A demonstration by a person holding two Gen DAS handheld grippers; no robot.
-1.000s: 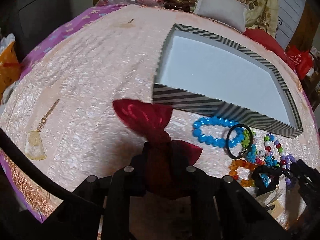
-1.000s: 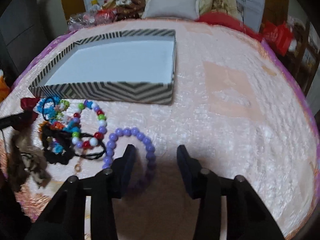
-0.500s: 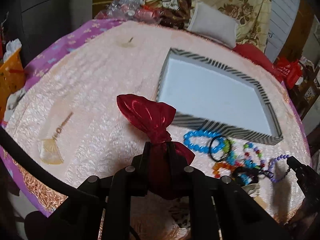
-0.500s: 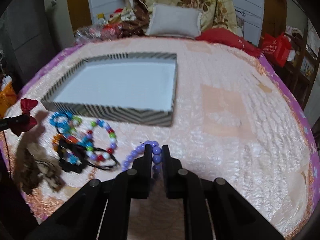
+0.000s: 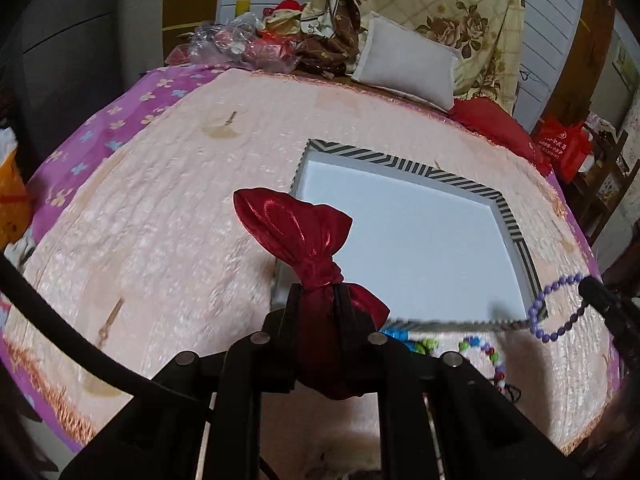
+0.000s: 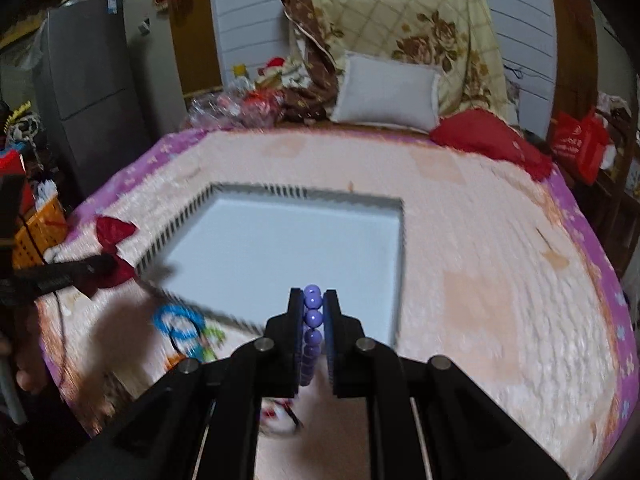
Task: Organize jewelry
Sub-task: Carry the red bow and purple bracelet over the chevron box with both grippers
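Two wrist cameras look steeply down along each tool from the bed's (image 5: 168, 208) near edge, sharing the striped tray (image 5: 404, 164) close below.

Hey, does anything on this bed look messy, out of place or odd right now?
Nothing looks damaged. The striped box is empty, while a jumble of bead bracelets lies loose on the pink bedspread beside its near wall. The left claw holds a red satin bow and the right claw a purple bead bracelet.

Red satin bow (image 5: 304, 240), purple bead bracelet (image 6: 312, 320), black-and-white striped box (image 5: 516, 232), pink bedspread (image 5: 160, 220).
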